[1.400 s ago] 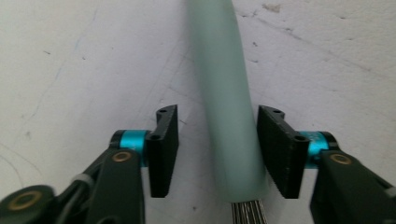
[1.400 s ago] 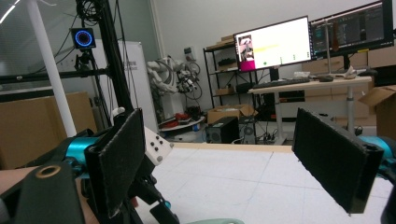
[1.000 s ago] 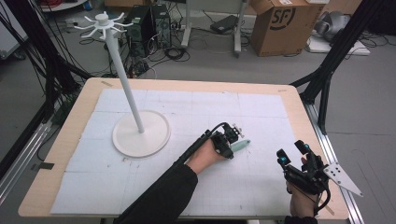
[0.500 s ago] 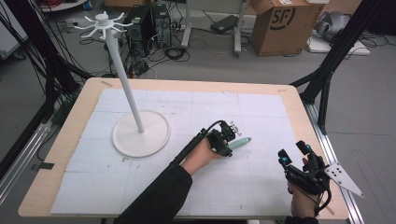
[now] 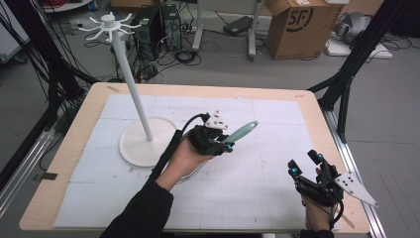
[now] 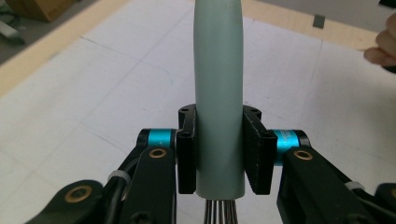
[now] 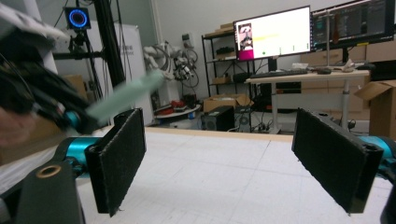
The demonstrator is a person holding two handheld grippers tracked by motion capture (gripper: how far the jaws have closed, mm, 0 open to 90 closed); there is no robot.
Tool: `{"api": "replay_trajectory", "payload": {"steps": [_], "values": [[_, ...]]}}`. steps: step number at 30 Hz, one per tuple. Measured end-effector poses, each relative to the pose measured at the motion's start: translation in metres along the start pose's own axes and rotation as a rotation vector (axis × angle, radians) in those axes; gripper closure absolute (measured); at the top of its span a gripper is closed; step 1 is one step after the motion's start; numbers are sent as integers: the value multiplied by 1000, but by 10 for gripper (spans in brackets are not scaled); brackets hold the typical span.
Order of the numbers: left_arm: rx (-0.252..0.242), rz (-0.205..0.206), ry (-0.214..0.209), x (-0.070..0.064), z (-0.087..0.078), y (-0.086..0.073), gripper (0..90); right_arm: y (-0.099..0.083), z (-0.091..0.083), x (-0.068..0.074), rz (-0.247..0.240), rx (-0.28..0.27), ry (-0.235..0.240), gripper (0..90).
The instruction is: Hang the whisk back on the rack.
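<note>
High view: set above the table's (image 5: 317, 106) near edge, directed forward and down, the whole top taken in from afar. Left gripper view: carried close behind the jaws, aimed along a pale green handle (image 6: 218, 93) toward a far corner. Right gripper view: held low, directed level across the top; the same handle (image 7: 126, 95) is shared.

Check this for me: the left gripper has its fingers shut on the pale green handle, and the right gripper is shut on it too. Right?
Not quite. The right gripper is open and holds nothing, as the right gripper view shows. The left gripper does have its fingers shut on the pale green handle.
</note>
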State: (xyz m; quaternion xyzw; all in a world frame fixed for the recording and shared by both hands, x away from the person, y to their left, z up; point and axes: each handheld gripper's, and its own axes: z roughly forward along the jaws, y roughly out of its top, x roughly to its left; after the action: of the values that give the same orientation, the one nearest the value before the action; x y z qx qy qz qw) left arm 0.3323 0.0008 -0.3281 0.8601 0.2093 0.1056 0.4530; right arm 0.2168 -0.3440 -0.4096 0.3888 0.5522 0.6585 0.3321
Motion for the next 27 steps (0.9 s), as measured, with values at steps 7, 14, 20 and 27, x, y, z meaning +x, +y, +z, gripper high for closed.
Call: {"api": "replay_trajectory", "payload": {"steps": [7,14,20,27], "values": [[-95,-8,23,2,-46,-3,697,-4,7,8,-53,59,13,165],[-227,-46,3,7,-98,-7,697,-8,12,15,-85,106,16,165],[-301,-73,15,18,-152,-15,697,-12,16,19,-110,141,20,165],[-374,-103,62,31,-212,-16,697,-16,21,25,-134,166,30,165]]}}
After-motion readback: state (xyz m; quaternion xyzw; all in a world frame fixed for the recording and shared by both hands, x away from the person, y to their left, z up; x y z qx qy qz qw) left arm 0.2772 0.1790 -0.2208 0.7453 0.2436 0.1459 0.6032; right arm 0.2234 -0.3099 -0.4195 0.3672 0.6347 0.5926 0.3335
